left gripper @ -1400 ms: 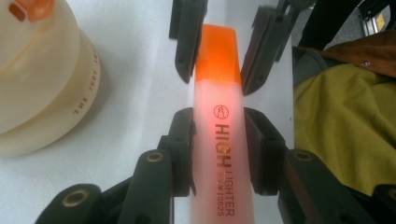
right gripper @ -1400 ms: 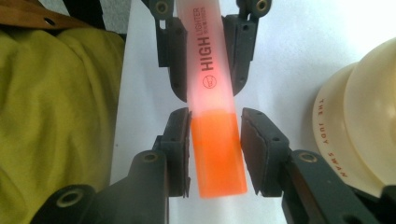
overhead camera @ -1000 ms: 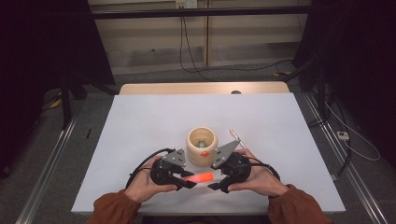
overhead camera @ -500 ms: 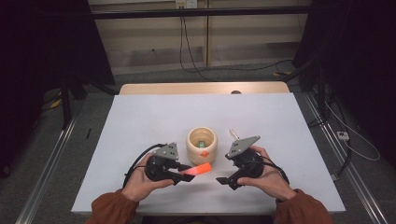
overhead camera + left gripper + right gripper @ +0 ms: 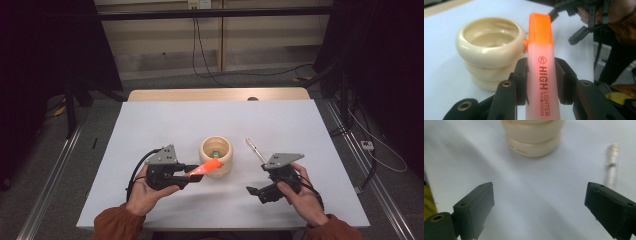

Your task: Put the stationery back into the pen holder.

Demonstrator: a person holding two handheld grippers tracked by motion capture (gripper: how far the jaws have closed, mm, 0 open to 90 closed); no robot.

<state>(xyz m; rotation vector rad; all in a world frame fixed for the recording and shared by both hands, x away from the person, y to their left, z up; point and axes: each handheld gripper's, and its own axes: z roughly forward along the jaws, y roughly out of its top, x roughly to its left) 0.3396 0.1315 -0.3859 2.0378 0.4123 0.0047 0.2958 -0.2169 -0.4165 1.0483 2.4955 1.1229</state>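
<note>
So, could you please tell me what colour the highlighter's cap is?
Bright orange, on a paler pink-orange barrel; the highlighter shows best in the left gripper view.

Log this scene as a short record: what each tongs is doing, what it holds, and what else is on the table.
left tongs: shut on the orange highlighter, tip beside the cup
right tongs: jaws have just been opening, nothing between them
cup: cream, ribbed, upright at the middle of the table
pen: lies flat, right of the cup, apart from it
</note>
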